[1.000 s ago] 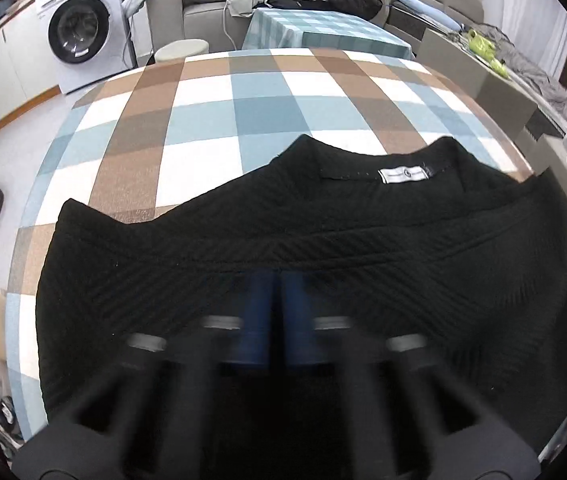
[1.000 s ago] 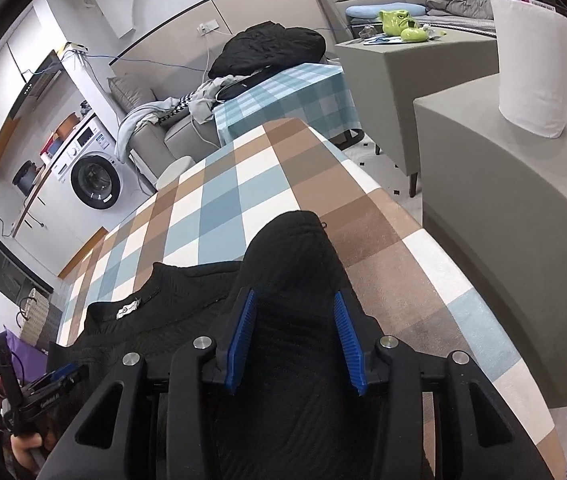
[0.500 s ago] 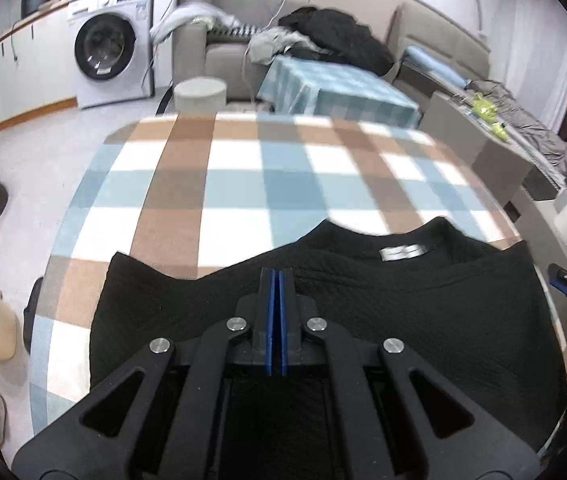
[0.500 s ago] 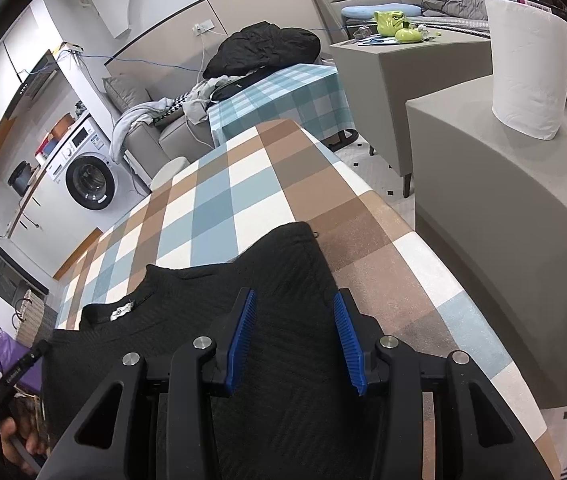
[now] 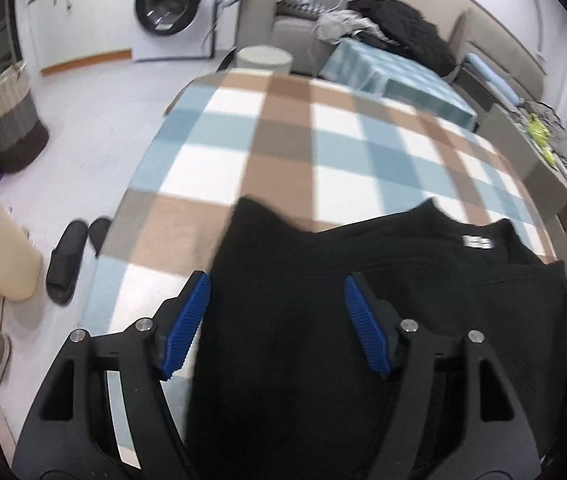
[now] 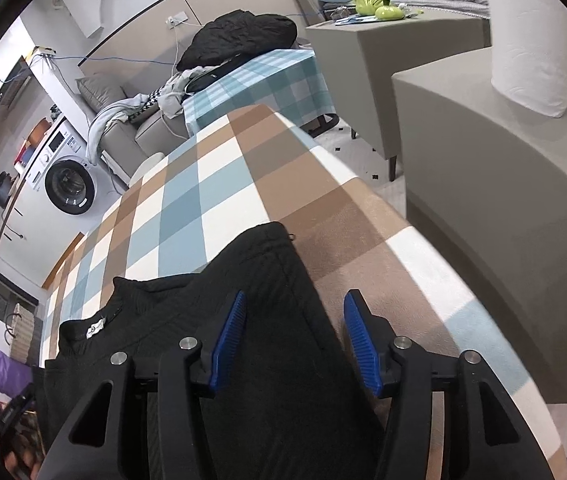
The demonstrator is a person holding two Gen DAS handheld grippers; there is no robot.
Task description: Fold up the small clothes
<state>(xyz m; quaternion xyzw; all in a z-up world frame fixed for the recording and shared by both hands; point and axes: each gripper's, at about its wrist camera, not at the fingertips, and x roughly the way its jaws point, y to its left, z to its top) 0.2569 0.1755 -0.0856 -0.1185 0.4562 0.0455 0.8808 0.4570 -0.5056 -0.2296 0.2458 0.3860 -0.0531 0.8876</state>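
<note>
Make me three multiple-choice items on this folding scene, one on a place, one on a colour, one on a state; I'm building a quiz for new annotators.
1. Where does the black garment lie?
A. On the checked tablecloth
B. In the washing machine
C. On the floor

2. What colour are the pads on the gripper fingers?
A. Red
B. Blue
C. Green

3. How does the left gripper stand?
A. Clamped shut on the neck label
B. Holding a slipper
C. Jaws apart, pads pressing nothing

Answers:
1 A: the garment is spread over the brown, blue and white checks.
2 B: ribbed blue pads show on both grippers.
3 C: its jaws are opening, with the garment below the gap and not pinched.
</note>
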